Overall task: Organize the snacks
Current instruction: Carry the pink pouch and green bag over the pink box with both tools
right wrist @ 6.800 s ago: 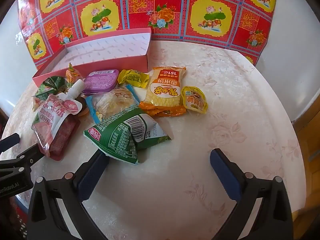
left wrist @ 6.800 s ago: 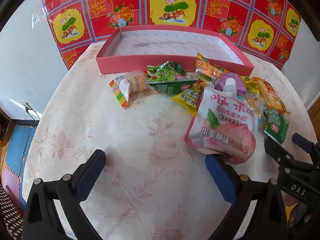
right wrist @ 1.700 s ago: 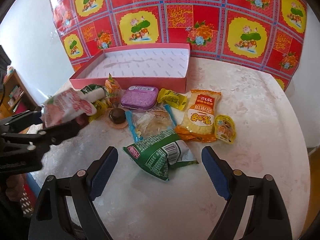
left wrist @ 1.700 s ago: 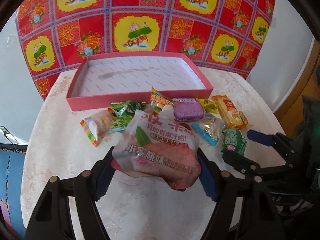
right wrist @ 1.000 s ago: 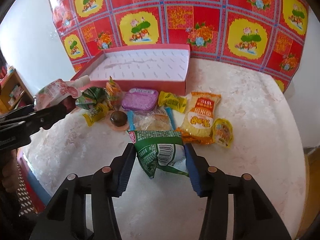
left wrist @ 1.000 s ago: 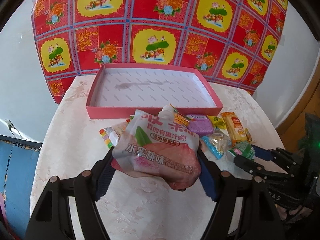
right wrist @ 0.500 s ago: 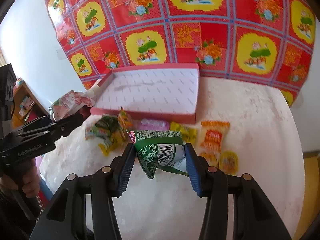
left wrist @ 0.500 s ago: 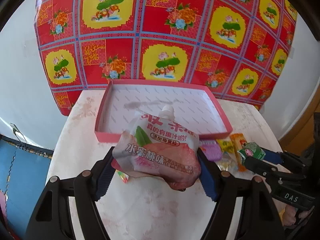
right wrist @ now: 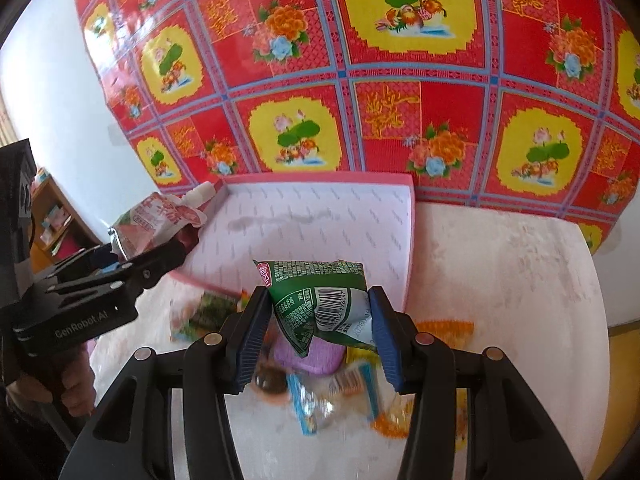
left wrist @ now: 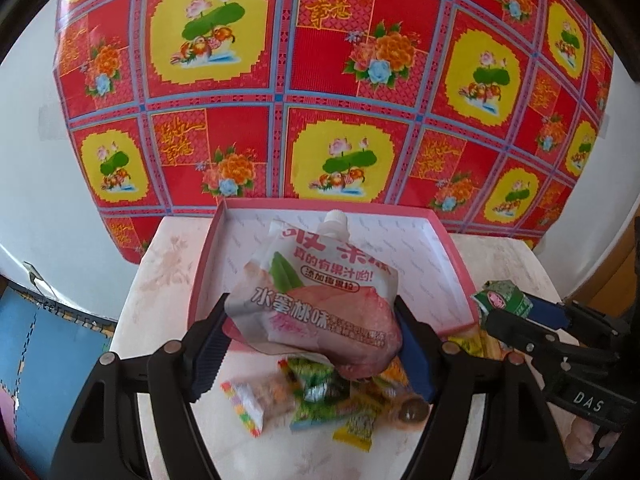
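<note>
Now both grippers, left (left wrist: 312,344) clamping the peach pouch (left wrist: 316,300) and right (right wrist: 318,326) the green packet (right wrist: 320,300), have risen over the pink box (right wrist: 320,224).

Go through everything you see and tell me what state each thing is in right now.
Left gripper: shut on peach pouch.
Peach pouch: capped, held above the box.
Right gripper: shut on green packet.
Green packet: sealed, held in the air.
Pink box: open, nothing in it.
Other snacks: loose on the table.
</note>
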